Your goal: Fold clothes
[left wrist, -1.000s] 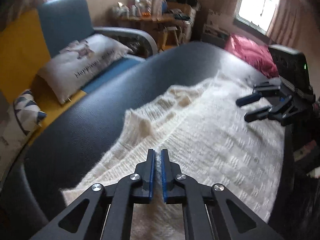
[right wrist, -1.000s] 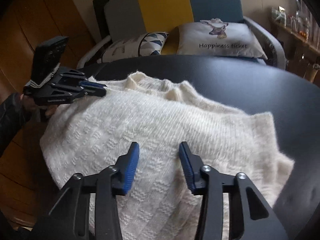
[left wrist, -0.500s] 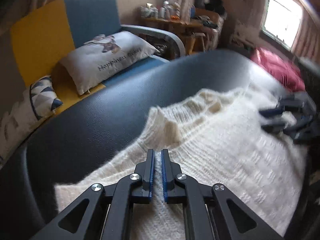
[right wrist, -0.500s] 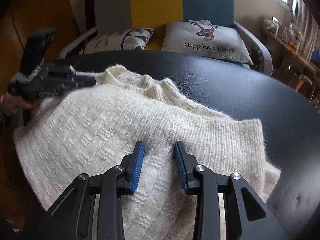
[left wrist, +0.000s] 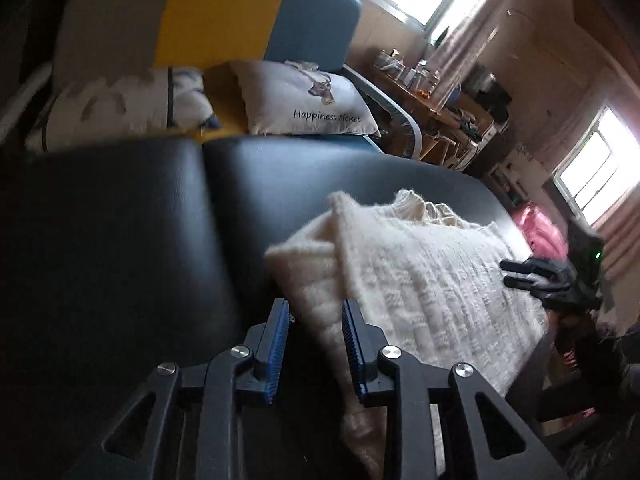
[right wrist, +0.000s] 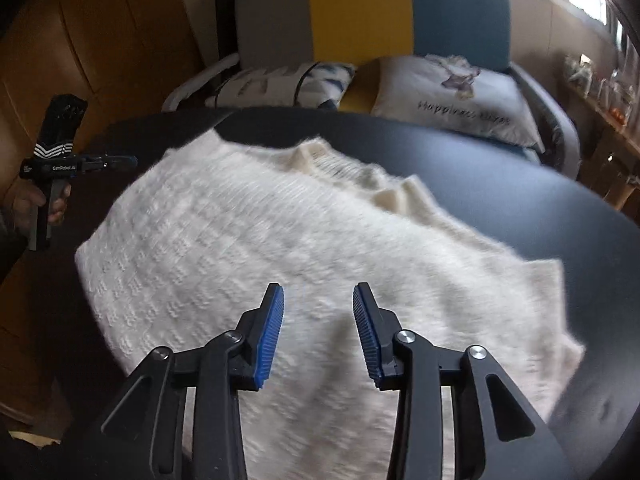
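A cream knitted sweater (right wrist: pixel 280 264) lies spread on a dark padded surface (right wrist: pixel 540 200), collar (right wrist: pixel 320 160) toward the far edge and one side doubled under into a thick folded edge (left wrist: pixel 312 276) at the garment's left, seen in the left wrist view. Beyond the surface stands a sofa (right wrist: pixel 360 20) with a printed cushion (left wrist: pixel 308 100).

The left tongs (left wrist: pixel 314 344) stand apart with that folded edge lying between the fingers, not pinched; in the right wrist view the same tool (right wrist: pixel 80 164) appears off the sweater's left edge, held in a hand (right wrist: pixel 36 204). The right tongs (right wrist: pixel 318 328) are likewise apart, hovering over the knit's near middle and gripping nothing. The left wrist view shows them (left wrist: pixel 532 276) at the garment's far right side.

The scene fits either a fold just laid and released or a new grip being lined up; the frames do not settle which.

For good handling at such a stage, the thick, springy knit should be taken with both layers deep between the fingers, since a shallow bite on fuzzy yarn is likely to slip. Both tools should hold level so that edges meet squarely, and the fabric should be carried rather than dragged, because the padded surface may catch and stretch it.
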The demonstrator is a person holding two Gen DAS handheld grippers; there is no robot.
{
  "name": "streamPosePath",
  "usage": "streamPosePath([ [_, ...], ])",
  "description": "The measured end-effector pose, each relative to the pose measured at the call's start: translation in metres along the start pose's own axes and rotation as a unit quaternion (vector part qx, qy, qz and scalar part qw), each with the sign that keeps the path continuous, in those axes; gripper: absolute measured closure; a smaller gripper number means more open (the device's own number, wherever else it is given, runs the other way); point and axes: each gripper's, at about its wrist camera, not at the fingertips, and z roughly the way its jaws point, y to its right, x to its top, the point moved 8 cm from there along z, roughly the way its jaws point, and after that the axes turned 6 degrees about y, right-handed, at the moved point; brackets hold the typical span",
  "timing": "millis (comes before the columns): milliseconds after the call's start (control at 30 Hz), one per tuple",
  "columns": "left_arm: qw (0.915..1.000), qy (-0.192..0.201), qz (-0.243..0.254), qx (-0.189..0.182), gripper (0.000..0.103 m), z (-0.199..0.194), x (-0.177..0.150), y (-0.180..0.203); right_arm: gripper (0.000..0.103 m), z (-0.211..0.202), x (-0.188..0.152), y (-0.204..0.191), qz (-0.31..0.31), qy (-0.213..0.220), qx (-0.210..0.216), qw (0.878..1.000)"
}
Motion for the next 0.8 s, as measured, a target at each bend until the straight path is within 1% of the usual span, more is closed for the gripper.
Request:
streamPosePath([
  [100, 0.9998, 0.002, -0.003, -0.022, 0.073, 0.014, 0.006, 0.006, 0.063, 0.009, 0.000, -0.006, 0.000, -0.008, -0.009, 1.000],
  [167, 0.9995, -0.002, 0.003, -0.032, 0.072, 0.028, 0.015, 0.013, 0.053, 0.012, 0.001, -0.007, 0.010, -0.012, -0.006, 1.000],
  [200, 0.9993, -0.008, 0.007, -0.035, 0.070, 0.037, 0.019, 0.017, 0.051, 0.014, 0.001, -0.007, 0.013, -0.013, -0.005, 1.000],
  [333, 0.9985, -0.035, 0.020, -0.038, 0.069, 0.069, 0.028, 0.024, 0.047, 0.017, -0.002, -0.008, 0.013, -0.016, -0.005, 1.000],
  [367, 0.9984, -0.041, 0.023, -0.033, 0.069, 0.074, 0.028, 0.025, 0.047, 0.018, -0.003, -0.008, 0.013, -0.015, -0.004, 1.000],
  [400, 0.9986, -0.031, 0.032, -0.027, 0.071, 0.074, 0.030, 0.028, 0.047, 0.018, -0.003, -0.008, 0.011, -0.015, -0.005, 1.000],
  [433, 0.9987, -0.015, 0.045, -0.020, 0.090, 0.071, 0.032, 0.033, 0.047, 0.017, -0.003, -0.008, 0.006, -0.014, -0.007, 1.000],
  [467, 0.9983, 0.001, 0.057, -0.013, 0.099, 0.067, 0.034, 0.037, 0.047, 0.017, -0.002, -0.007, -0.001, -0.013, -0.011, 1.000],
  [533, 0.9968, 0.032, 0.074, -0.002, 0.099, 0.058, 0.038, 0.045, 0.048, 0.013, 0.001, -0.008, -0.023, -0.006, -0.031, 0.999],
  [600, 0.9956, 0.059, 0.072, 0.006, 0.099, 0.044, 0.038, 0.045, 0.052, 0.008, 0.005, -0.007, -0.048, 0.007, -0.060, 0.997],
  [633, 0.9958, 0.062, 0.065, 0.017, 0.099, 0.041, 0.035, 0.040, 0.052, 0.010, 0.004, -0.005, -0.047, 0.006, -0.063, 0.997],
  [667, 0.9961, 0.062, 0.057, 0.029, 0.099, 0.041, 0.033, 0.035, 0.052, 0.012, 0.003, -0.003, -0.045, 0.005, -0.066, 0.997],
  [700, 0.9964, 0.047, 0.052, 0.049, 0.099, 0.048, 0.026, 0.026, 0.052, 0.014, 0.001, 0.000, -0.044, 0.004, -0.069, 0.997],
  [767, 0.9966, 0.024, 0.042, 0.067, 0.099, 0.062, 0.018, 0.017, 0.053, 0.018, -0.001, 0.004, -0.041, 0.002, -0.074, 0.996],
  [800, 0.9960, 0.024, 0.040, 0.076, 0.099, 0.063, 0.020, 0.016, 0.053, 0.021, -0.002, 0.006, -0.039, 0.002, -0.077, 0.996],
])
